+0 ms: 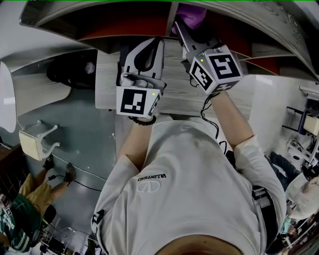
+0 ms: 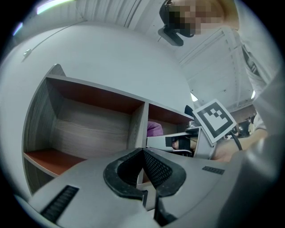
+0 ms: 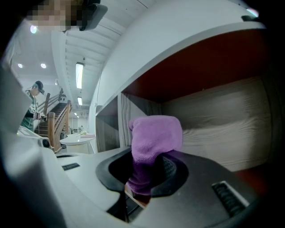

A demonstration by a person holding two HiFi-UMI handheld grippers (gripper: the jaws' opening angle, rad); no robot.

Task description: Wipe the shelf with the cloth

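A purple cloth (image 3: 156,138) is bunched between the jaws of my right gripper (image 3: 149,173), which is shut on it. The cloth (image 1: 191,15) is held inside the right compartment of the grey wood shelf (image 1: 172,94), close to its wood-grain back panel (image 3: 222,129). My left gripper (image 1: 149,47) hovers beside it in front of the shelf, shut with nothing between its pads (image 2: 153,167). In the left gripper view, the right gripper (image 2: 178,142) and the cloth (image 2: 154,129) show past the upright divider (image 2: 138,120). The left compartment (image 2: 89,129) holds nothing.
A white chair (image 1: 37,142) stands on the floor at the left, with a seated person (image 1: 20,219) below it. A white table (image 1: 269,99) is at the right. A staircase (image 3: 53,124) and a standing person (image 3: 33,104) are far off.
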